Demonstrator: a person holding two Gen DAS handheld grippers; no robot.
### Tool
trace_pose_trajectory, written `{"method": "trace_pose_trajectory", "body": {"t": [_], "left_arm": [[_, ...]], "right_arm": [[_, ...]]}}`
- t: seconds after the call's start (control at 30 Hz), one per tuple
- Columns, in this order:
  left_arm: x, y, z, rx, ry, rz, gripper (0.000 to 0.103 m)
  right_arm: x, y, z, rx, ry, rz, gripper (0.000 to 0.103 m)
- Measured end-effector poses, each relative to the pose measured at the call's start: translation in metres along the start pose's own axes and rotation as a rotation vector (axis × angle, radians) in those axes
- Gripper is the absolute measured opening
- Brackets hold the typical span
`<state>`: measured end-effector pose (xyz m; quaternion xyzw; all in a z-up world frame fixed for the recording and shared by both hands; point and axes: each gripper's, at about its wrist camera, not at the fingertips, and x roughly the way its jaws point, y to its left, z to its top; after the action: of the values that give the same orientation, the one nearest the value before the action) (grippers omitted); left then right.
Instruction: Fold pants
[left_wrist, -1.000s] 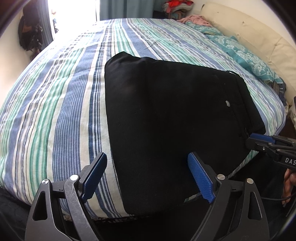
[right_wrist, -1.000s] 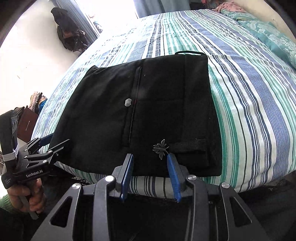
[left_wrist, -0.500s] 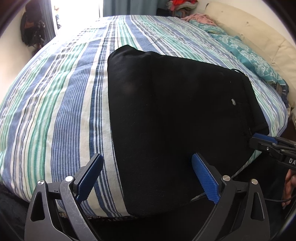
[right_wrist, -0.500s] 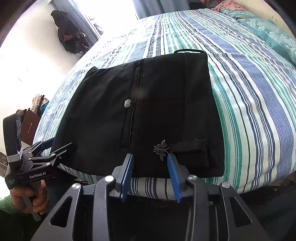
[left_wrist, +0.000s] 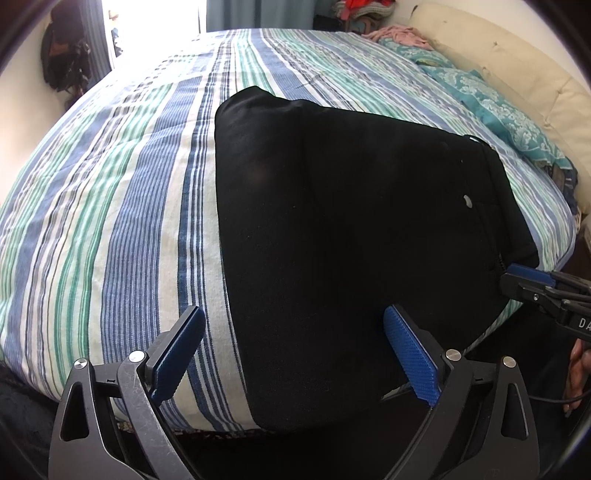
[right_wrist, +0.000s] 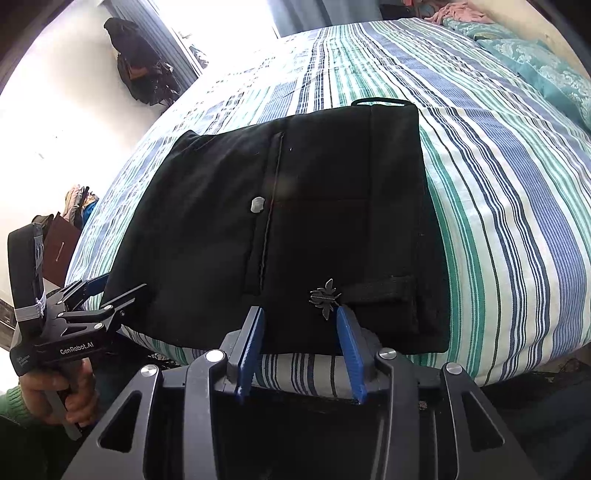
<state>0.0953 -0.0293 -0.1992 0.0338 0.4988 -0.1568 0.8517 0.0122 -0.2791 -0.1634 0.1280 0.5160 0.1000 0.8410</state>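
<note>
- Left gripper (left_wrist: 291, 354): fingers spread wide, held off the near bed edge; nothing pinched.
- Right gripper (right_wrist: 301, 345): fingers parted, gap narrower, nothing gripped; tips just short of the hem.
- Folded black pants (right_wrist: 295, 221) are laid flat on the striped bedspread (right_wrist: 517, 206), just beyond both grippers.
- Teal pillow (left_wrist: 509, 118) is seen farther back.

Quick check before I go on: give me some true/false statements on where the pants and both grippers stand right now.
1. The black pants lie folded on the striped bedspread. True.
2. The left gripper is clamped shut on the fabric. False: its jaws stand wide open, gripping nothing.
3. The right gripper is open at the pants' near edge. True.
4. The metal ornament sits at the far edge of the pants. False: it sits near the closest edge, by the right gripper.
</note>
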Motion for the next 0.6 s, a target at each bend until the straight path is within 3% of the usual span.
{"method": "trace_pose_trajectory", "body": {"t": [0.6], "left_arm": [[0.0,0.001,0.0,-0.002,0.001,-0.004,0.098]], "right_arm": [[0.002,0.012,-0.001,-0.068,-0.001,-0.023,0.057]]}}
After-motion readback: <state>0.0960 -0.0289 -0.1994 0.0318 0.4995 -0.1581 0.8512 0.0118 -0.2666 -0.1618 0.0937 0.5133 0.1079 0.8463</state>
